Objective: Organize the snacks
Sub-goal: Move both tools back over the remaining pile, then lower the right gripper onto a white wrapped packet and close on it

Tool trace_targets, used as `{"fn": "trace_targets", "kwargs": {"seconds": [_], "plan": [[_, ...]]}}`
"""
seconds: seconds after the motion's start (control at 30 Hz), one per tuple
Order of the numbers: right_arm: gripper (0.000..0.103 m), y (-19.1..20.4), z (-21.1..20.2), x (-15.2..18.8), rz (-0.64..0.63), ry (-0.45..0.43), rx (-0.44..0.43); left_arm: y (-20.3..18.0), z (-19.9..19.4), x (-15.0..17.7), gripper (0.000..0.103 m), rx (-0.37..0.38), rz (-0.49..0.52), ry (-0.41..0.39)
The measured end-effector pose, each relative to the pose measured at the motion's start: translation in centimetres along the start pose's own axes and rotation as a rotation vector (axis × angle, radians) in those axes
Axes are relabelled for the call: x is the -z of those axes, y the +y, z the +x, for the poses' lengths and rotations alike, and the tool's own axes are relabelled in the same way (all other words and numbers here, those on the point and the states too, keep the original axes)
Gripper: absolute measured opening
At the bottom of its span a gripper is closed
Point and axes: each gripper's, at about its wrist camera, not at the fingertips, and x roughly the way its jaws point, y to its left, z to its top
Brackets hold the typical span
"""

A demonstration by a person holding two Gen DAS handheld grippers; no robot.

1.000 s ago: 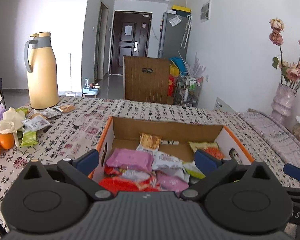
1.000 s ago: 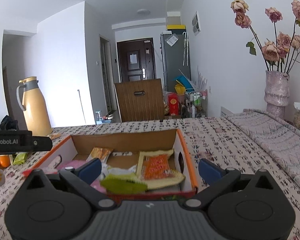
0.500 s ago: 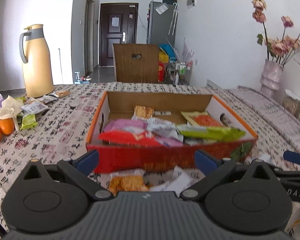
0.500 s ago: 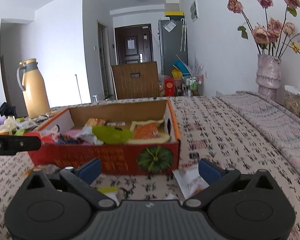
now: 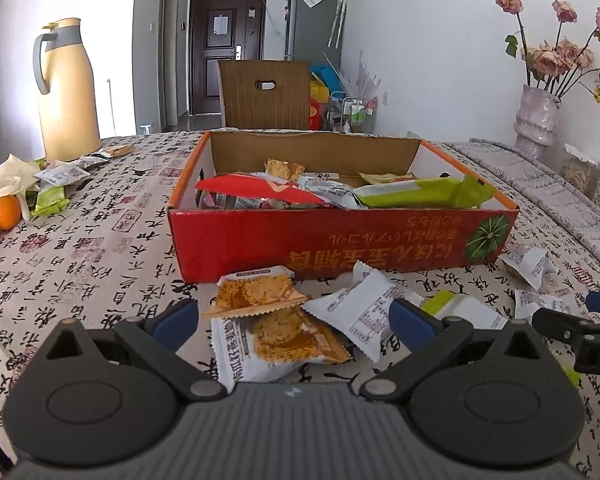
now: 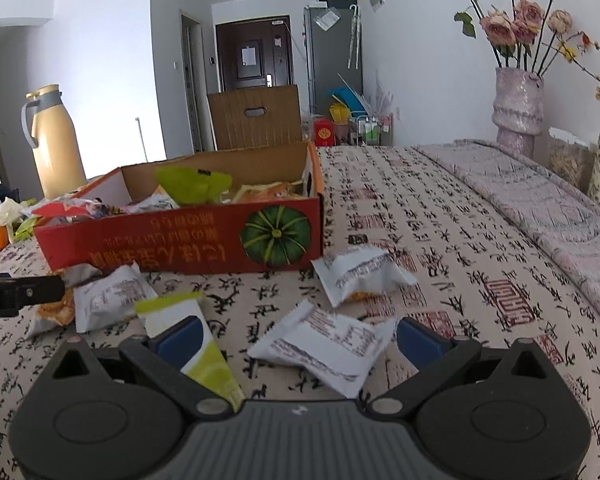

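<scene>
Left wrist: box (image 5: 340,240) farther; packets (image 5: 276,320) nearer

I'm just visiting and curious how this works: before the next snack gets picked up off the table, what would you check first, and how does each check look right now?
1. Left gripper open and empty: ok.
2. Right gripper open and empty: ok.
3. A packet lies between the left gripper's fingers: ok, the orange cracker packet sits there on the tablecloth.
4. A packet lies within the right gripper's span: ok, the white packet.
5. Room left in the red box: cannot tell; the green packet already rises above its rim.
6. The grippers are clear of each other: ok, apart.
</scene>
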Motion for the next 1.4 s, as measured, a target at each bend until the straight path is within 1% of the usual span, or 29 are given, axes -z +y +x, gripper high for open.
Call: {"fn": "trace_targets", "kwargs": {"seconds": [0.17, 0.43, 0.63, 0.77, 0.8, 1.17, 1.4], "plan": [[0.103, -0.2, 0.3, 0.0, 0.006, 0.005, 0.011, -0.2, 0.2, 0.1, 0.103, -0.005, 0.007, -0.007], [0.103, -0.3, 1.2, -0.3, 0.0, 0.02, 0.036, 0.1, 0.5, 0.3, 0.103, 0.0, -0.016, 0.0], [0.103, -0.7, 3.4, -1.3, 0.004, 0.073, 0.094, 0.2, 0.5, 0.3, 0.103, 0.0, -0.017, 0.001], [0.103, -0.8, 5.3, -1.6, 0.011, 0.138, 0.135, 0.2, 0.4, 0.4, 0.103, 0.001, -0.022, -0.001], [0.103, -0.8, 5.5, -1.4, 0.013, 0.147, 0.137, 0.3, 0.4, 0.4, 0.103, 0.002, -0.023, -0.001], [0.103, -0.9, 5.5, -1.2, 0.018, 0.138, 0.127, 0.3, 0.4, 0.4, 0.103, 0.003, -0.03, -0.003], [0.085, -0.3, 4.7, -0.9, -0.007, 0.112, 0.09, 0.4, 0.5, 0.4, 0.103, 0.004, -0.035, 0.003]]}}
